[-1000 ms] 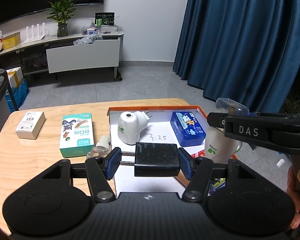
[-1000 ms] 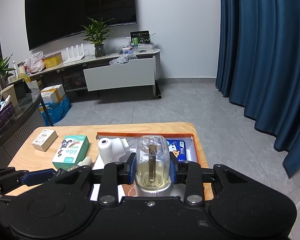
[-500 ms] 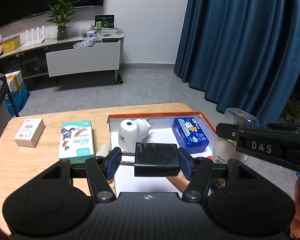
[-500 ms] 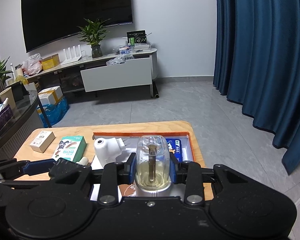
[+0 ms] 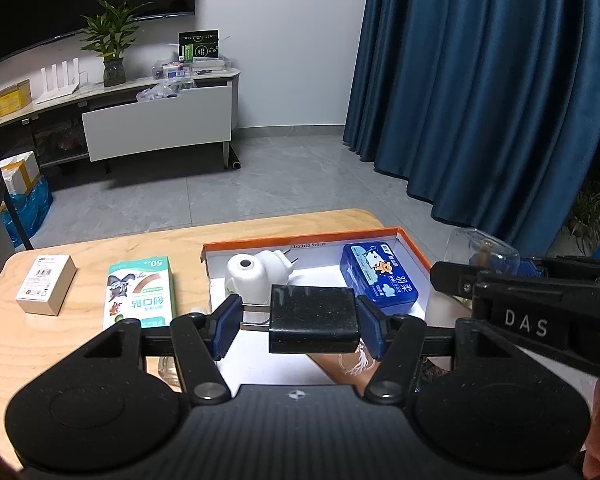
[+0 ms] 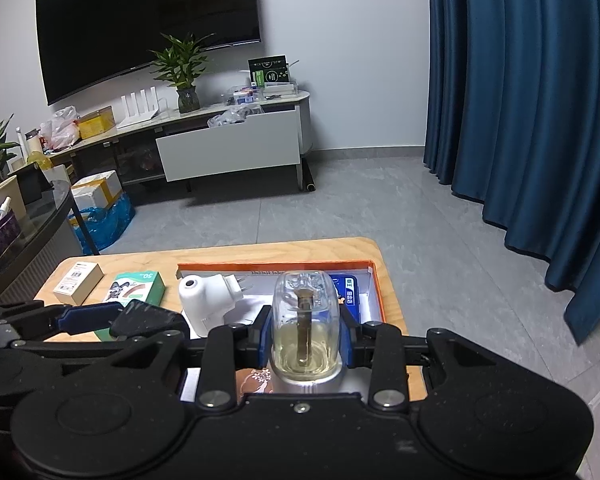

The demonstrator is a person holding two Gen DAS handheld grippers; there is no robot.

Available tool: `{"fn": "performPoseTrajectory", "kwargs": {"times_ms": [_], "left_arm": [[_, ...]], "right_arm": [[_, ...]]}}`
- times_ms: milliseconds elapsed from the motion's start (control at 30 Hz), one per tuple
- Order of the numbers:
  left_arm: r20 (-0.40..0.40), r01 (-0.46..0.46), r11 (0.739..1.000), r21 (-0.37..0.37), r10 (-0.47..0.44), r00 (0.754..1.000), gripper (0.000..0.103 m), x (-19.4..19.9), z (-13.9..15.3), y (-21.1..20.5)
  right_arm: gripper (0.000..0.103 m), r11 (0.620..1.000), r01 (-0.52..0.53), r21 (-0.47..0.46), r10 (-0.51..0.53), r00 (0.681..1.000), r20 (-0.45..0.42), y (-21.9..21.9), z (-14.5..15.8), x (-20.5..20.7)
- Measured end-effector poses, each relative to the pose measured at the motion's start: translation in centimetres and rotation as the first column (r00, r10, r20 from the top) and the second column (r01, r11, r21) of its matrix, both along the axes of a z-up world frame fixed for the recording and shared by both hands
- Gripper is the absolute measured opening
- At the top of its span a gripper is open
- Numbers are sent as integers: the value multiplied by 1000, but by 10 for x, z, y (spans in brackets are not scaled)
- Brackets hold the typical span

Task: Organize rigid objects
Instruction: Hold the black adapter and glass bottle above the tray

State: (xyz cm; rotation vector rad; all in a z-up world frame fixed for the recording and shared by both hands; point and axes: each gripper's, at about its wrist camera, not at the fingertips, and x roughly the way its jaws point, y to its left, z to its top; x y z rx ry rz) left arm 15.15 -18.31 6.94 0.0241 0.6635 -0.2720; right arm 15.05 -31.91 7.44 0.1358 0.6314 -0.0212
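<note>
My left gripper [image 5: 300, 326] is shut on a black charger block [image 5: 314, 320], held above the near part of the orange-rimmed white tray [image 5: 300, 242]. My right gripper [image 6: 306, 340] is shut on a clear refill bottle [image 6: 305, 320] with yellowish liquid and a wick, above the tray's right side; the bottle also shows in the left wrist view [image 5: 480, 248]. In the tray lie a white plug-in vaporizer [image 5: 256, 276] and a blue tissue pack [image 5: 378, 282]. On the wooden table [image 5: 88, 256] lie a green plaster box [image 5: 140, 296] and a small white box [image 5: 46, 288].
A small clear bottle [image 5: 170, 372] lies on the table left of the tray, mostly hidden by my left gripper. A brown printed packet [image 5: 352, 364] lies at the tray's near end. Beyond the table are grey floor, a TV cabinet [image 5: 156, 124] and blue curtains [image 5: 480, 92].
Both grippers have pulled back and risen with their objects still held; the table and tray look farther away. The right gripper sits lower right in the left wrist view.
</note>
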Motion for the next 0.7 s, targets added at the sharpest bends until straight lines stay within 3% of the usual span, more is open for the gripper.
{"fn": "performPoseTrajectory", "kwargs": {"times_ms": [700], "left_arm": [[-10,9,1000,-2,-9,1000,61,13,-2,-4]], "right_arm": [[40,1000,12,0,-12,1000,-12,-6,-3,6]]}}
